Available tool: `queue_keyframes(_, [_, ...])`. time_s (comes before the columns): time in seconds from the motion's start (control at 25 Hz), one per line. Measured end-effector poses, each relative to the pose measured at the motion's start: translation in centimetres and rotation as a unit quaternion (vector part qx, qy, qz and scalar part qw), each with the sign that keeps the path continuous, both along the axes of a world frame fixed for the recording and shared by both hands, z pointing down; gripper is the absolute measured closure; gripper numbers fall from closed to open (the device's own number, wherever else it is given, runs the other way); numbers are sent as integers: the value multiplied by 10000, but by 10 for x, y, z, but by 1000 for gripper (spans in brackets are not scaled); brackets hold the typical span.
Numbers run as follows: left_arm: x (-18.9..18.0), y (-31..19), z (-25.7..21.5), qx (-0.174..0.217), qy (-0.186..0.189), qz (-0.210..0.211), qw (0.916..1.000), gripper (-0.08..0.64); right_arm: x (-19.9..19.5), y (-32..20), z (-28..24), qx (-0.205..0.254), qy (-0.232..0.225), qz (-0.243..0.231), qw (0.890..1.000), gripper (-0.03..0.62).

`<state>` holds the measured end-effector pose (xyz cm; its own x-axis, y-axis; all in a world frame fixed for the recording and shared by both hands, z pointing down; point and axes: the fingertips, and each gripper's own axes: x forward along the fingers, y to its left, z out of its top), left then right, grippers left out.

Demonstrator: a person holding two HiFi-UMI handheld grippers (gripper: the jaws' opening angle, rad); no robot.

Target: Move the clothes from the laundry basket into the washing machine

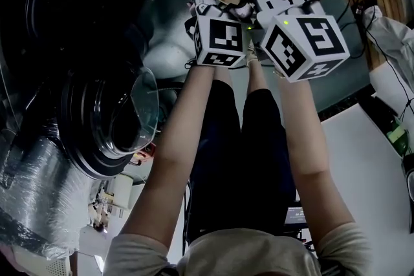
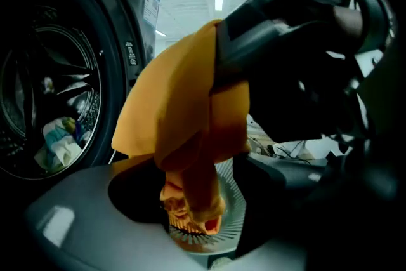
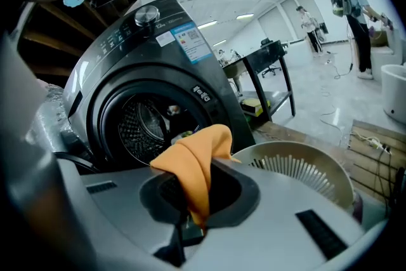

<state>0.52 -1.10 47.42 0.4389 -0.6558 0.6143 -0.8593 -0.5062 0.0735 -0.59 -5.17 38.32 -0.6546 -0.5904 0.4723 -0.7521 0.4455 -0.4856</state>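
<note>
Right gripper [image 3: 193, 216]: jaws pinch the orange cloth [image 3: 193, 165].
Left gripper [image 2: 190, 228]: jaws wide apart, gripping nothing.
Under the cloth: basket [image 3: 304, 168].
Beside: washing machine [image 3: 165, 54], door [image 1: 139, 116] open, clothes [image 2: 60, 139] inside.

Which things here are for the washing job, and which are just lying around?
For the job:
orange cloth, pinched in the right gripper
laundry basket
washing machine, with clothes in its drum

Just around:
black table
wooden pallet
people at the back
</note>
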Motion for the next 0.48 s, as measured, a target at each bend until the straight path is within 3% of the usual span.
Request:
queue_keyframes(0.08, [-8,-9,-1,154,-155,-165,9996,251,0,3,1,-89,-134,63,9999,560])
queue_keyframes(0.16, [-15,-12,1,208,-286,-219,9991,417,0,5,3,-138,-204,68,9997,560])
queue_keyframes(0.24, [-16,-9,1,188,-243,-186,9994,498,0,6,5,-128,-176,-28,9998,560])
queue_keyframes(0.48, [-23,4,2,22,-68,-115,9999,520,-2,11,11,-117,-176,-196,9996,560])
